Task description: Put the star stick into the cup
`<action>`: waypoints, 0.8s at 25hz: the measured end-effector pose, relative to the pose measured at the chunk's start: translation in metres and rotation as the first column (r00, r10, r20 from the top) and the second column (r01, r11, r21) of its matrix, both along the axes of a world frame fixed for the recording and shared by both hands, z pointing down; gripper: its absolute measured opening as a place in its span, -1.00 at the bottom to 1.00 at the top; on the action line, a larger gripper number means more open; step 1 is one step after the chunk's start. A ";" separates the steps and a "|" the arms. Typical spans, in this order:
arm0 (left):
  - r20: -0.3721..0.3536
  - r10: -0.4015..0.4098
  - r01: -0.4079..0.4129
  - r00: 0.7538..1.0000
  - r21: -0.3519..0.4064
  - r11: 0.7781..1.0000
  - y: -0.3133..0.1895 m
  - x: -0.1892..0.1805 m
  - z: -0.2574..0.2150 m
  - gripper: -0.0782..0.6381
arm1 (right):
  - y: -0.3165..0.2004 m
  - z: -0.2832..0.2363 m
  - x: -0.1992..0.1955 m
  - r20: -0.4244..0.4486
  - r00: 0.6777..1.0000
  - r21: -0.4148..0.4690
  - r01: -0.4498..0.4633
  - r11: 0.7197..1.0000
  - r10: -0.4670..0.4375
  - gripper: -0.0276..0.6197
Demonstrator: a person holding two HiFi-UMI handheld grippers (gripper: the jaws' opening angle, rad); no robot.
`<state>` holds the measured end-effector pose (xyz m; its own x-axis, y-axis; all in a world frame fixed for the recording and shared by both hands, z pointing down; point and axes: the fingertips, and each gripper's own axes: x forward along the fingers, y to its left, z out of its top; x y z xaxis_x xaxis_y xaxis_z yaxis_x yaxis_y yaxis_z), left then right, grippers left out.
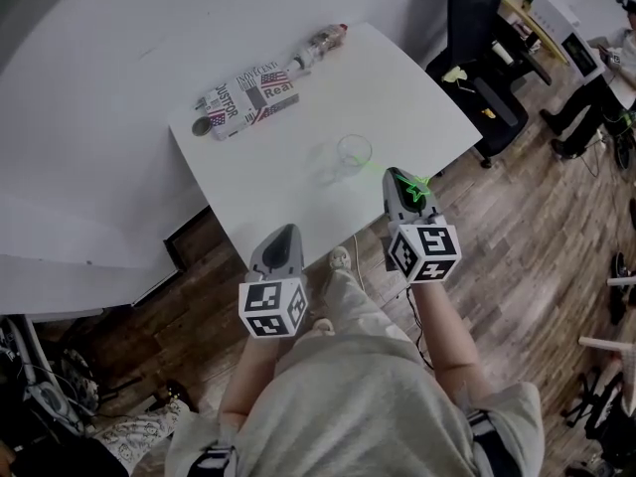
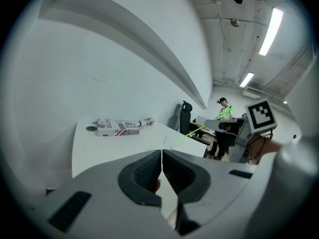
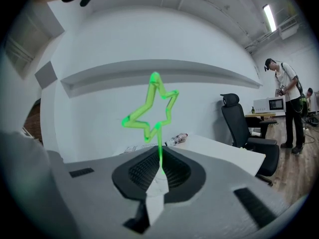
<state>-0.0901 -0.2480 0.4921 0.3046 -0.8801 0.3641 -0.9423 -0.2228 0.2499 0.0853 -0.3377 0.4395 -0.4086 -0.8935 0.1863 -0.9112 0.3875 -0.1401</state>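
Note:
A clear cup (image 1: 353, 150) stands upright on the white table (image 1: 397, 87), near its front edge. My right gripper (image 1: 405, 183) is just off that edge, to the right of the cup, shut on a green star stick (image 3: 152, 108). The stick rises from between the jaws with its star at the top, also seen as the star stick (image 1: 419, 190). My left gripper (image 1: 286, 235) hangs below the table's front edge, shut with nothing in it. In the left gripper view the jaws (image 2: 161, 166) meet, and the cup (image 2: 166, 138) is faint ahead.
A printed box (image 1: 248, 97) lies at the table's far side with a small bottle (image 1: 320, 41) to its right and a dark round lid (image 1: 201, 126) to its left. A black office chair (image 1: 475, 28) stands right of the table. A person (image 3: 284, 101) stands farther off.

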 end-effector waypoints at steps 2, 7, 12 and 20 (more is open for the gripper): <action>0.003 -0.004 0.004 1.000 -0.002 1.000 -0.006 0.001 0.002 -0.76 | -0.008 0.008 -0.001 -0.004 1.000 -0.012 0.007 1.000 -0.007 -0.87; 0.011 -0.006 0.006 1.000 -0.008 1.000 -0.018 0.002 0.008 -0.76 | -0.026 0.029 -0.002 -0.020 1.000 -0.039 0.015 0.999 -0.016 -0.87; 0.020 -0.007 0.007 1.000 -0.014 1.000 -0.026 0.003 0.012 -0.76 | -0.040 0.049 -0.005 -0.038 0.999 -0.073 0.021 0.997 -0.024 -0.87; 0.022 -0.008 0.009 1.000 -0.023 1.000 -0.036 0.000 0.017 -0.76 | -0.057 0.068 -0.016 -0.069 0.996 -0.106 0.045 0.993 -0.052 -0.87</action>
